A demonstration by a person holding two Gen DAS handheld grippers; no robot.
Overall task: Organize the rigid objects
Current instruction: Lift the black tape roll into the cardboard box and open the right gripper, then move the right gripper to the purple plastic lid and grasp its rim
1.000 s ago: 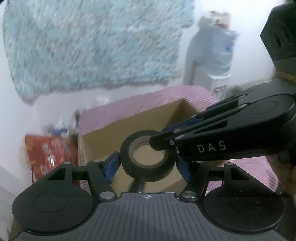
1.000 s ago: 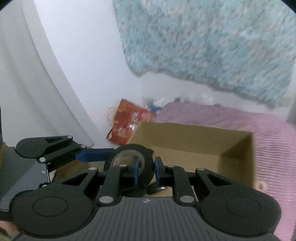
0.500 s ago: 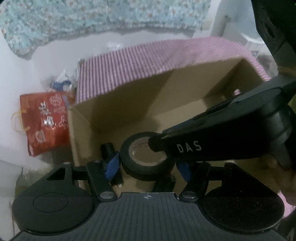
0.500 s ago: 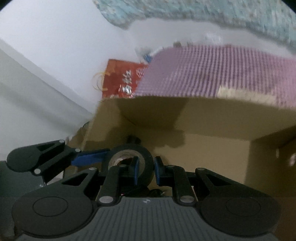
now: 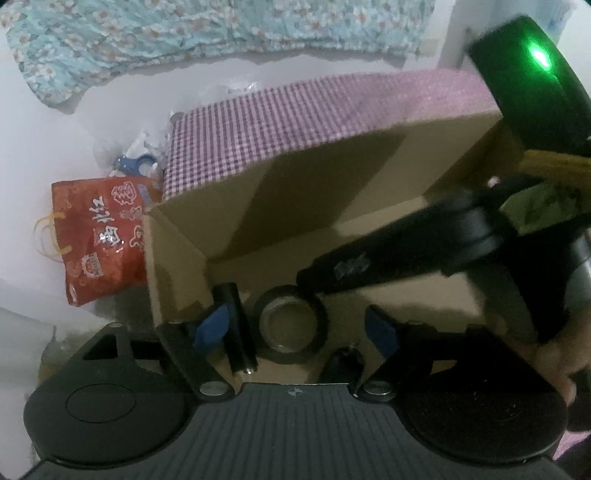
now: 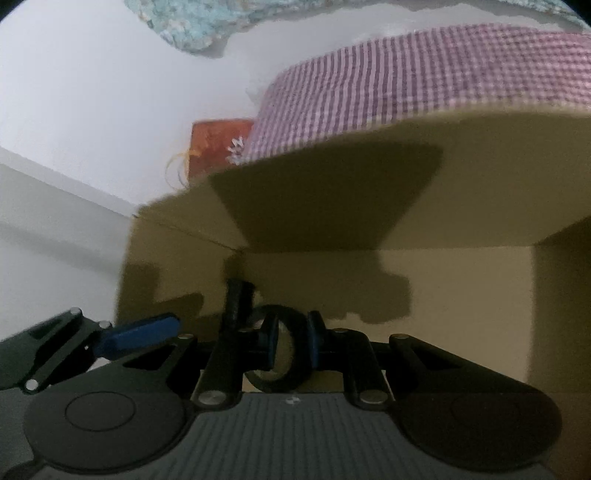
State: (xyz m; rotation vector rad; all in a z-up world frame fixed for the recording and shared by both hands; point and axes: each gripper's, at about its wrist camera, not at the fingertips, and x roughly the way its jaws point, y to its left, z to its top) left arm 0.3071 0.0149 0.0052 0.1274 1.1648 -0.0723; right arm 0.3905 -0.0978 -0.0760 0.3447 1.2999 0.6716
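Observation:
A black roll of tape (image 5: 291, 322) hangs low inside an open cardboard box (image 5: 177, 258). My right gripper (image 6: 291, 341) is shut on the roll of tape (image 6: 284, 369), one finger through its hole. It reaches in from the right in the left wrist view (image 5: 306, 280). My left gripper (image 5: 295, 326) is open, its blue pads (image 5: 212, 326) apart on either side of the roll without touching it. A black cylinder (image 5: 236, 328) lies on the box floor left of the roll. A small black object (image 5: 343, 360) lies at the near right.
The box stands on a purple checked cloth (image 5: 295, 110). A red printed bag (image 5: 96, 236) lies left of the box against a white wall. A pale blue floral fabric (image 5: 184, 33) hangs above. The box walls (image 6: 561, 295) close in on the right and far sides.
Both grippers have tipped down and lowered the tape roll into the box. My left gripper has opened and let go of the roll; the right still holds it.

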